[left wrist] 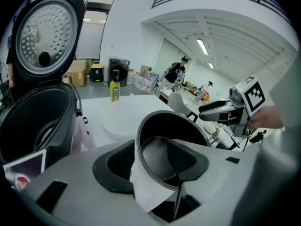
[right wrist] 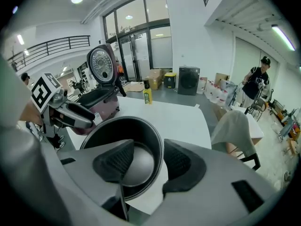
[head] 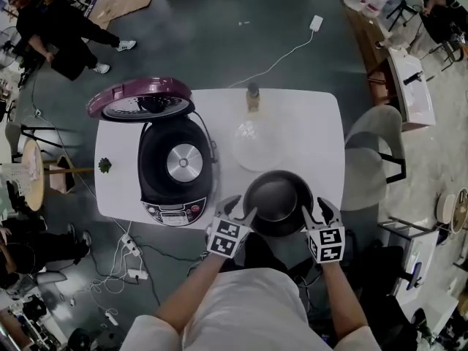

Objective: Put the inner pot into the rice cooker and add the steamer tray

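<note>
On the table (head: 307, 137) the rice cooker (head: 175, 168) stands at the left, its lid behind it. The inner pot (head: 276, 202) sits right of it at the near edge, with what seems to be the steamer tray (head: 256, 143) just behind, and a bottle (head: 253, 97) behind that. The left gripper (head: 243, 207) straddles the pot's left rim, the right gripper (head: 316, 209) its right rim.

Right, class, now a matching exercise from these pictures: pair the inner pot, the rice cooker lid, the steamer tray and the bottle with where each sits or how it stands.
Things:
1. inner pot
2. rice cooker lid
3. steamer tray
4. bottle

Places or states:
A. swung up, standing open
B. at the far edge of the table
C. at the table's near edge
D. in the middle of the table

Pairs: 1-C, 2-A, 3-D, 4-B.
</note>
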Demonstrator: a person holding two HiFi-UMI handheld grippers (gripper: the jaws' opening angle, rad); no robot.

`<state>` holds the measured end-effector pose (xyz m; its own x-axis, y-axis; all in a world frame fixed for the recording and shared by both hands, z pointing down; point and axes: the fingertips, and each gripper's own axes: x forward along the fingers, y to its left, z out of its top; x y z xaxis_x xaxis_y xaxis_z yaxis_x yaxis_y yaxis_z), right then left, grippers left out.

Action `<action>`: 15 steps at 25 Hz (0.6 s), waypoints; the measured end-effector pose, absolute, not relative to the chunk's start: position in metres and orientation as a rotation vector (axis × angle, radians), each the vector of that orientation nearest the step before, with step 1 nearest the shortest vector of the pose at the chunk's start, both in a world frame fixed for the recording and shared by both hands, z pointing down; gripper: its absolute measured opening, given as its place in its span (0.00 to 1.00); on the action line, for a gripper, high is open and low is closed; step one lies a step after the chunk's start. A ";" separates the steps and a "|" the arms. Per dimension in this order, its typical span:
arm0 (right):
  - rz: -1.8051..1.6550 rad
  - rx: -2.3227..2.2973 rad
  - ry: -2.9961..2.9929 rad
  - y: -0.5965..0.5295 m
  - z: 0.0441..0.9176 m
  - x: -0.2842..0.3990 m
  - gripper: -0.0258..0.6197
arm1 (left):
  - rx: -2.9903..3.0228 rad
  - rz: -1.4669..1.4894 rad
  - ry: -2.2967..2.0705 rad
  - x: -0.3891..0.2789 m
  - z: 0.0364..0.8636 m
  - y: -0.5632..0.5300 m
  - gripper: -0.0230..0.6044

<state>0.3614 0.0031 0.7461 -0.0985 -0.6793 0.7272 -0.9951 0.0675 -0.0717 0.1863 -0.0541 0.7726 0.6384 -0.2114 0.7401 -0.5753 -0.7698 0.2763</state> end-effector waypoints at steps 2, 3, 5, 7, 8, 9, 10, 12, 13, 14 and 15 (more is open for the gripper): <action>0.828 1.648 -1.813 0.005 0.760 0.365 0.37 | 2.339 1.006 -0.616 0.187 0.783 -0.054 0.41; 0.842 1.641 -1.801 0.006 0.766 0.366 0.37 | 2.323 1.022 -0.617 0.187 0.788 -0.054 0.41; 0.866 1.630 -1.778 0.008 0.777 0.368 0.37 | 2.284 1.065 -0.615 0.184 0.801 -0.051 0.41; 0.891 1.621 -1.754 0.009 0.787 0.370 0.37 | 2.246 1.112 -0.607 0.182 0.812 -0.048 0.41; 0.903 1.614 -1.743 0.010 0.792 0.371 0.37 | 2.231 1.127 -0.601 0.182 0.816 -0.046 0.41; 0.913 1.605 -1.734 0.010 0.797 0.371 0.37 | 2.216 1.135 -0.593 0.182 0.820 -0.045 0.41; 0.922 1.595 -1.727 0.010 0.801 0.372 0.37 | 2.200 1.139 -0.585 0.183 0.824 -0.044 0.41; 0.945 1.568 -1.713 0.009 0.809 0.372 0.37 | 2.166 1.149 -0.569 0.184 0.831 -0.041 0.40; 0.962 1.553 -1.708 0.009 0.813 0.372 0.36 | 2.147 1.156 -0.561 0.185 0.835 -0.040 0.40; 0.982 1.538 -1.704 0.009 0.818 0.371 0.35 | 2.125 1.166 -0.554 0.184 0.839 -0.038 0.40; 1.003 1.525 -1.700 0.010 0.822 0.370 0.31 | 2.103 1.175 -0.546 0.184 0.844 -0.036 0.39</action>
